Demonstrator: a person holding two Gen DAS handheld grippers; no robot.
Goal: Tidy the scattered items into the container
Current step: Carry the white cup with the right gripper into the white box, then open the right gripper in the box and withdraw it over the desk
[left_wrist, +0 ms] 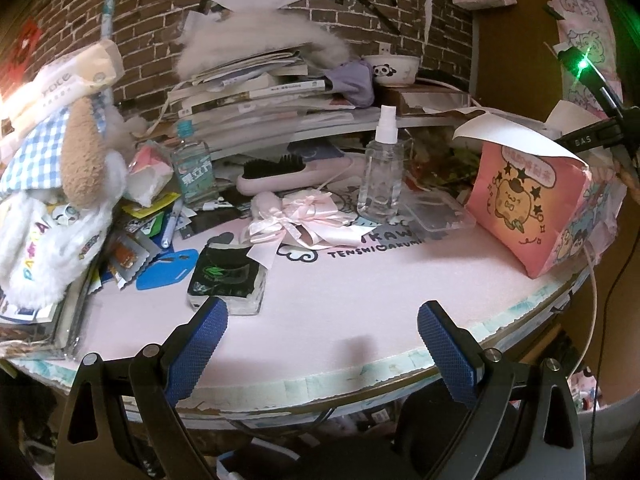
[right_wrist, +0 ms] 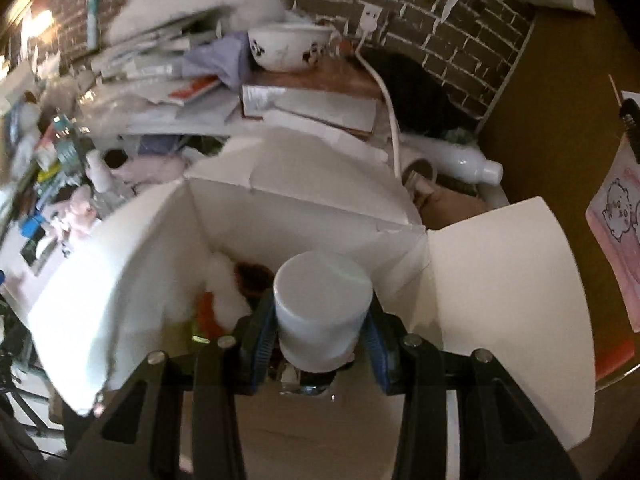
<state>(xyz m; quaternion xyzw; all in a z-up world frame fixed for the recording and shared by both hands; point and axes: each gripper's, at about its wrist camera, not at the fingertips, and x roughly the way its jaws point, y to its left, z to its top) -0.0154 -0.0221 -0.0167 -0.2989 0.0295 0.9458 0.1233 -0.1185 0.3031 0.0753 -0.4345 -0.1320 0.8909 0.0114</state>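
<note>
My right gripper is shut on a white cylindrical jar and holds it over the open white box, whose flaps spread wide. Inside the box lie a white fluffy item and something dark and orange. In the left wrist view the same box shows as a pink cartoon-printed box at the right of the pink table. My left gripper is open and empty above the table's front edge. A clear spray bottle, a pink ribbon bow and a black packet lie scattered ahead.
A plush toy and loose packets crowd the left side. A stack of books and a panda bowl stand at the back by the brick wall. A clear lid lies beside the box. A white bottle lies behind the box.
</note>
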